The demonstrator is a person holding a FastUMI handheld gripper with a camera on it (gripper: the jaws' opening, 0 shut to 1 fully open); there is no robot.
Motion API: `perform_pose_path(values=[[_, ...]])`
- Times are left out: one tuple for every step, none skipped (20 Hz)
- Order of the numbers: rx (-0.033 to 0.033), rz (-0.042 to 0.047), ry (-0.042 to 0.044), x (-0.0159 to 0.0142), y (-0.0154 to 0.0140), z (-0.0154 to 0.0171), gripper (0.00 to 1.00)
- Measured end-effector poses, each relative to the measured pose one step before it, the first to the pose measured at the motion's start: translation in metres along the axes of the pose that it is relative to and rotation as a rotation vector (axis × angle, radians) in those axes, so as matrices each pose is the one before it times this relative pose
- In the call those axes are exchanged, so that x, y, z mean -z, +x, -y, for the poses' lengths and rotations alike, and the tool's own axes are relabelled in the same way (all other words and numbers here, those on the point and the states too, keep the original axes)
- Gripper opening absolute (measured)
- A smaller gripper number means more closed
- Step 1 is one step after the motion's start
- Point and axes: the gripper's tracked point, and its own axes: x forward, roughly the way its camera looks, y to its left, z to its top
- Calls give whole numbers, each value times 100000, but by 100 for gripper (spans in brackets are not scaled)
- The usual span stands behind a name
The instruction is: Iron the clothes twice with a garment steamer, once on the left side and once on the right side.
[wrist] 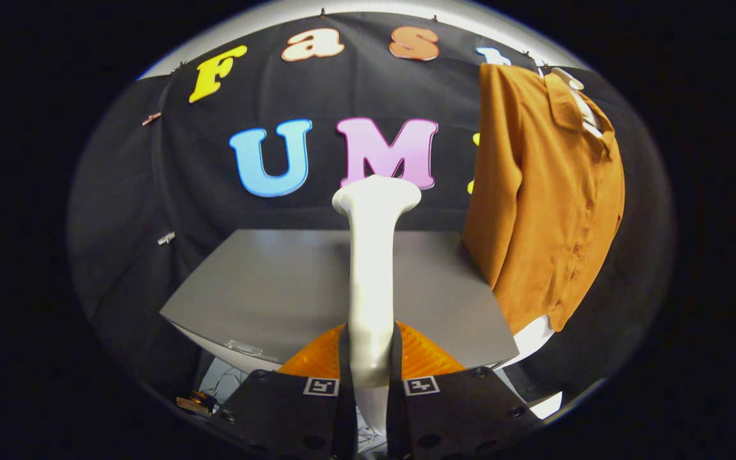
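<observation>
Already the tongs (372, 377) are clamped on the slim, rigid handle of the garment steamer (372, 268), upright above the desk (266, 287), probably top-heavy, while the soft shirt (547, 204) hangs just right.

Fisheye rides the tool (371, 364), facing the nearby booth wall (214, 191).

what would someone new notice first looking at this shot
First the tall white plastic garment steamer, standing upright between the fingers of the gripper, which are shut on its handle. Next the mustard-orange button-up shirt, hanging on a white hanger against the booth's wall, beyond the fingers and to their right. Under both lies the plain grey tabletop.
</observation>
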Motion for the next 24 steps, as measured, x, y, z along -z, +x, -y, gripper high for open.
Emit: perform_pose_path(values=[[496, 4938, 274, -1299, -1196, 505, 21], [460, 4834, 231, -1156, -1137, 574, 21], [374, 4850, -442, -1196, -983, 539, 22], [345, 5041, -514, -1130, -1015, 608, 21], [177, 5232, -20, -1166, -937, 630, 21], [-68, 4866, 18, -1119, -823, 697, 21], [-61, 4214, 46, -1053, -822, 718, 21], [467, 3982, 93, -996, -776, 838, 21], [1014, 3025, -644, -831, -731, 1022, 21], [775, 2612, -534, -678, -521, 1195, 21], [360, 2242, 623, -715, -441, 1007, 21], [281, 1857, 906, -555, -414, 992, 21], [728, 1723, 250, -429, -394, 1148, 21], [1418, 2117, -557, -387, -278, 1321, 21], [1421, 1371, -356, -207, -159, 1333, 21], [1197, 1100, 932, -85, -19, 1233, 21], [1064, 1295, 840, -159, -156, 1179, 21], [902, 983, -164, 146, 209, 1116, 21], [453, 939, -187, 13, 137, 1111, 21], [113, 370, -108, 201, 133, 916, 21], [129, 671, 187, 98, 145, 778, 21], [240, 405, 114, 218, 316, 838, 21], [254, 233, 528, 125, 335, 694, 21], [397, 77, 613, 213, 304, 650, 21]])
